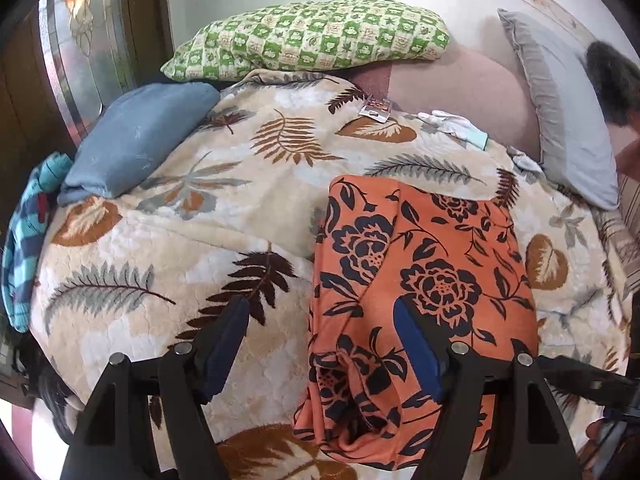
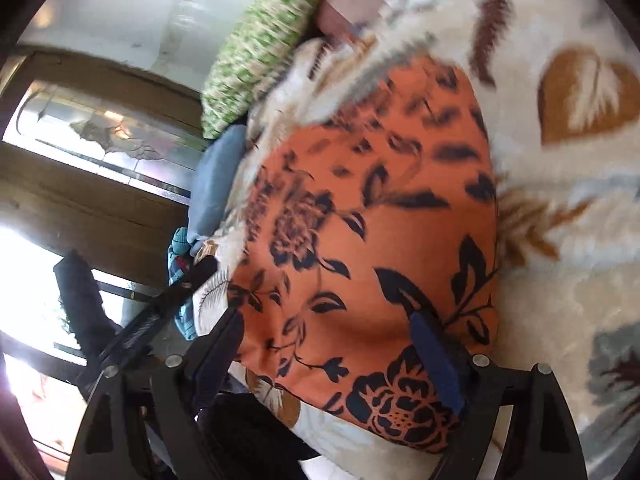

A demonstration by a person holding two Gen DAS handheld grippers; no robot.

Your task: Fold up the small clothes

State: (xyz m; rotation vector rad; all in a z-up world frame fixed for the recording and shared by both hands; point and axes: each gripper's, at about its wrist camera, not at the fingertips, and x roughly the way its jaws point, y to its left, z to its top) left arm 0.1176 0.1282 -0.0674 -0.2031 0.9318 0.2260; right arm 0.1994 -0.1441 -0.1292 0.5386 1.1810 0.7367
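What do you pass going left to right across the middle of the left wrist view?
Striped cloth → blue pillow → leaf blanket → orange garment → grey pillow.

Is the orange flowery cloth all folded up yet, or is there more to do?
Partly done: the orange cloth lies on the leafy blanket, apparently folded lengthwise. In hand: nothing right now; the left gripper and right gripper are both open just above it. Left to do: probably another fold, and maybe the striped blue cloth bunched at the bed's edge.
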